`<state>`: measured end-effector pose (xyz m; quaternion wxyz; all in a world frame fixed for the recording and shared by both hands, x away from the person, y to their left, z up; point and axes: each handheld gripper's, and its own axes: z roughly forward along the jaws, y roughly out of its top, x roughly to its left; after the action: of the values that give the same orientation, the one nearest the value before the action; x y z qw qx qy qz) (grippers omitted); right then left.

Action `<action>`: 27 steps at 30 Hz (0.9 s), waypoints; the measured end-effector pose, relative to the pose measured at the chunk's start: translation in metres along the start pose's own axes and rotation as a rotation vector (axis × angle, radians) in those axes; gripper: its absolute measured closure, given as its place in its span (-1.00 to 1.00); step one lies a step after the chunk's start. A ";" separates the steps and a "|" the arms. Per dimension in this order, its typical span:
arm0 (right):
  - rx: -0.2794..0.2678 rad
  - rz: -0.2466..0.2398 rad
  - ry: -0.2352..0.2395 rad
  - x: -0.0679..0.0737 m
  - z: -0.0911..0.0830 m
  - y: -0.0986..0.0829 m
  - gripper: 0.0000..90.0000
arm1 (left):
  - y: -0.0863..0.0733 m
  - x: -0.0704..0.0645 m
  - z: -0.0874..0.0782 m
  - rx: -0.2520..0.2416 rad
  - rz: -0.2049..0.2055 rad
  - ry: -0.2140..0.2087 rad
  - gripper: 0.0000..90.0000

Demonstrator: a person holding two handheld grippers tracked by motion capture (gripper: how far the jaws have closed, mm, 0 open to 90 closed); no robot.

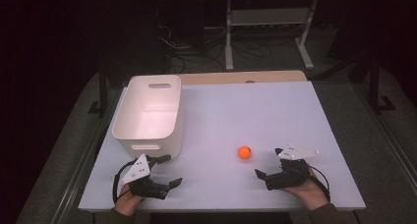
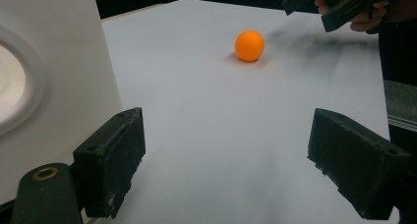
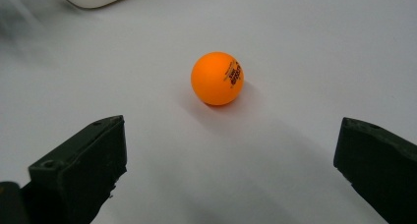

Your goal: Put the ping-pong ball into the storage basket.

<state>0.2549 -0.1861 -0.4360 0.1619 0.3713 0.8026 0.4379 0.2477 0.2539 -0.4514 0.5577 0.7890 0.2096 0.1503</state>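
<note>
The right hand-held gripper [image 1: 272, 161], jaws spread wide and empty, faces the orange ball [image 3: 217, 78] at its 12 o'clock on the surface [image 1: 246, 111]. The ball looks light, hard and roll-prone: pinch across its widest middle.

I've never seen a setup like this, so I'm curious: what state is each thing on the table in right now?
Ball: loose on the table, nothing touching it.
Bin: upright, open on top, looks empty.
Left gripper: open, holding nothing, beside the bin.
Right gripper: open, holding nothing, jaws facing the ball.
Table: flat and white.
</note>
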 end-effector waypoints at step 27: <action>-0.001 -0.009 0.018 0.002 0.006 0.009 -1.00 | 0.000 0.001 0.000 0.000 -0.007 -0.003 -0.69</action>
<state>0.2609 -0.1785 -0.4321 0.1566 0.3637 0.8054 0.4410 0.2484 0.2540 -0.4516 0.5585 0.7884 0.2117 0.1472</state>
